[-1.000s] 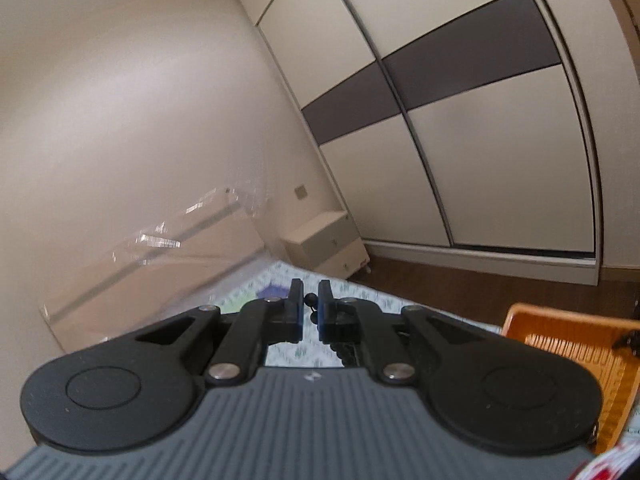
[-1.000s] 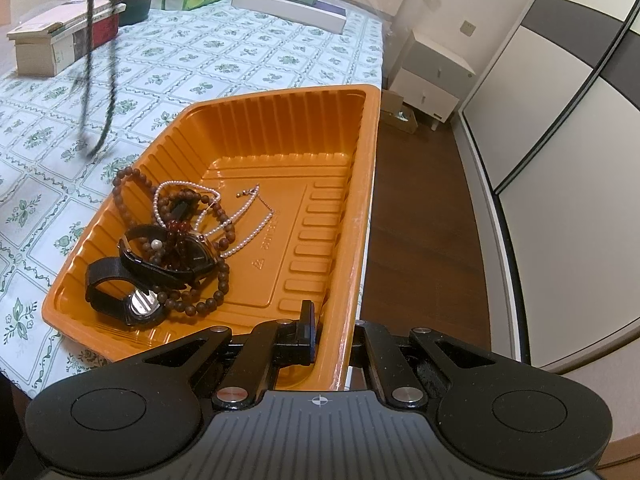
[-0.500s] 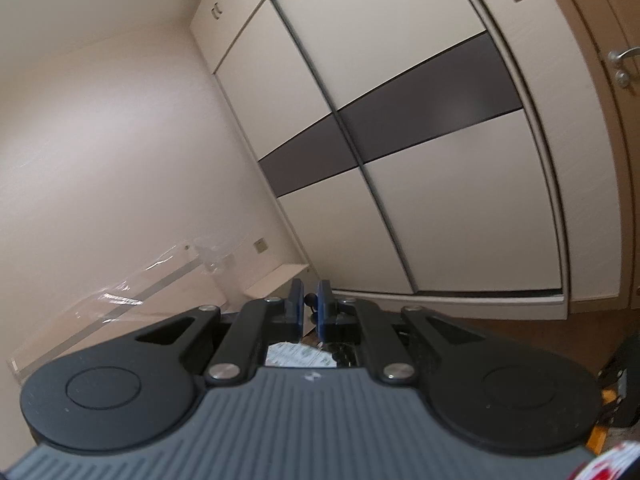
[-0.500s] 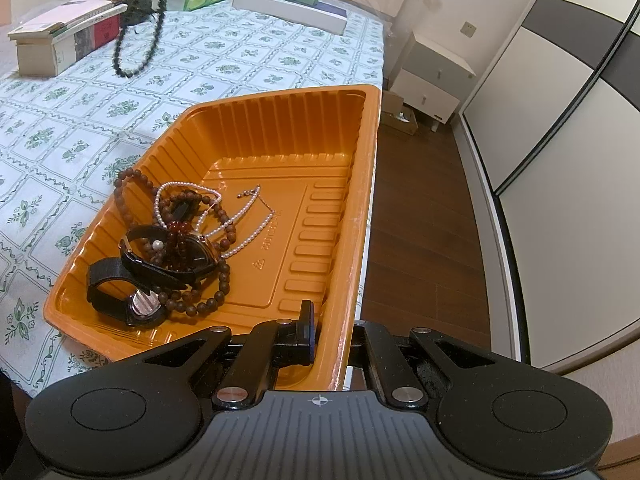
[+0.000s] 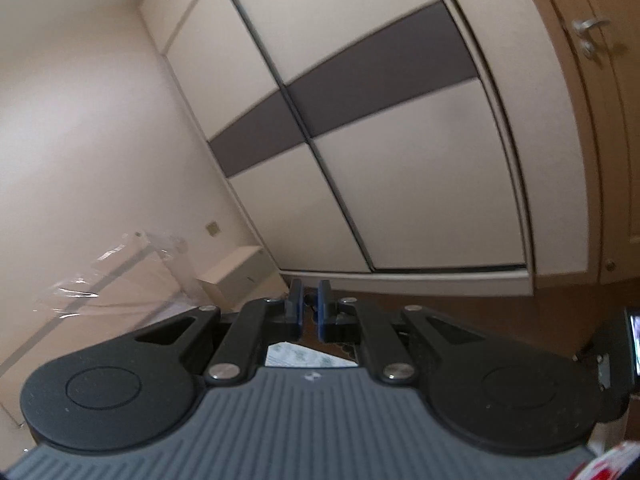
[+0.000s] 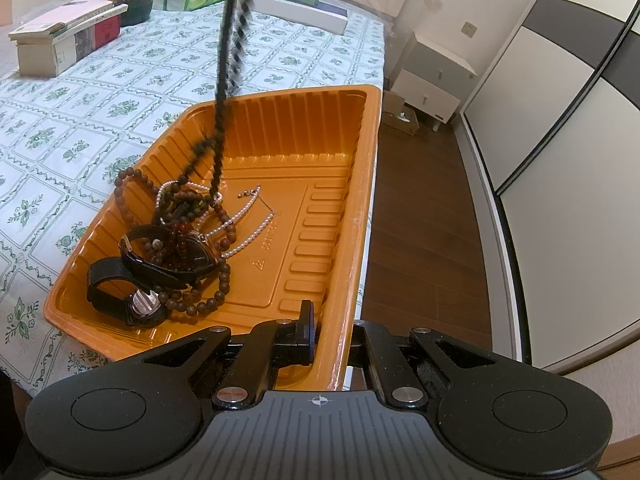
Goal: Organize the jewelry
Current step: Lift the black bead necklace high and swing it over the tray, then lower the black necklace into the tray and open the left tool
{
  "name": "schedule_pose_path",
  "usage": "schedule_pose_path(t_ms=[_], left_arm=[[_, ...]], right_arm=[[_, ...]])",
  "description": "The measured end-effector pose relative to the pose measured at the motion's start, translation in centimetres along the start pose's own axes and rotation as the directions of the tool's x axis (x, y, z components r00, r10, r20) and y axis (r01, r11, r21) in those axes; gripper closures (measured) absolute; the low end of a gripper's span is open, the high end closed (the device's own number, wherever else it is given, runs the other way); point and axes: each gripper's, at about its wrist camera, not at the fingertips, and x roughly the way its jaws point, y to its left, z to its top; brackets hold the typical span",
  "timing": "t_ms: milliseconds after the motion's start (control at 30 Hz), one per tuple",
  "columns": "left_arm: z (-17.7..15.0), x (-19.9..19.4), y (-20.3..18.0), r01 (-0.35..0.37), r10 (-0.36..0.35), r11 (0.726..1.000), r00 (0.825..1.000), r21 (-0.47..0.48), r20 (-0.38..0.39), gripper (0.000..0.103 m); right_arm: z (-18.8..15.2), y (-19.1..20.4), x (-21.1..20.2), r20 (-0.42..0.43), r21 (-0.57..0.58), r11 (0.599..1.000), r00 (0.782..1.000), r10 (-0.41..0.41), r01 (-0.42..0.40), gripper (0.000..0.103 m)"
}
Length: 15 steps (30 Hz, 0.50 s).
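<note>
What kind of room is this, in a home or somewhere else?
Most likely a bedroom in a home. A tall sliding-door wardrobe fills one wall, a small white nightstand stands by it on wood flooring, and the surface with the floral cloth could be a bed or a table.

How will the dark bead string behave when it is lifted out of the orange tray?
Probably floppy: the bead string hangs slack and looks blurred, as if swinging. Its lower end appears to reach the pile of jewelry in the tray, so it may snag there.

Cream sliding wardrobe (image 5: 400, 168), brown wood floor (image 6: 424, 216), white nightstand (image 6: 432, 80).
</note>
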Motion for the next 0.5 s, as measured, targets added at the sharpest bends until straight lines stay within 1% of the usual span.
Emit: schedule_pose_path(t_ms=[133,267,500], left_arm=[[-1.6,1.9,-2.4,0.05,-0.048,0.998,0.998,0.038,-0.041,0.097],[-3.5,3.8,-4.6,0.101,-0.095,0.993,0.992,0.068,-0.089,0.097],[-6.7,6.7,-7.8,0.196,-0.175,0.975,0.967,0.101,-0.185,0.097]], right_arm=[[-0.1,0.0,0.1,-0.002,0.0,1.0,1.0,0.001,-0.001,0.1],[-0.1,0.0,0.1,-0.001,0.0,1.0,1.0,0.002,-0.002,0.1],[-0.1,0.0,0.1,-0.001,0.0,1.0,1.0,0.002,-0.002,0.1]])
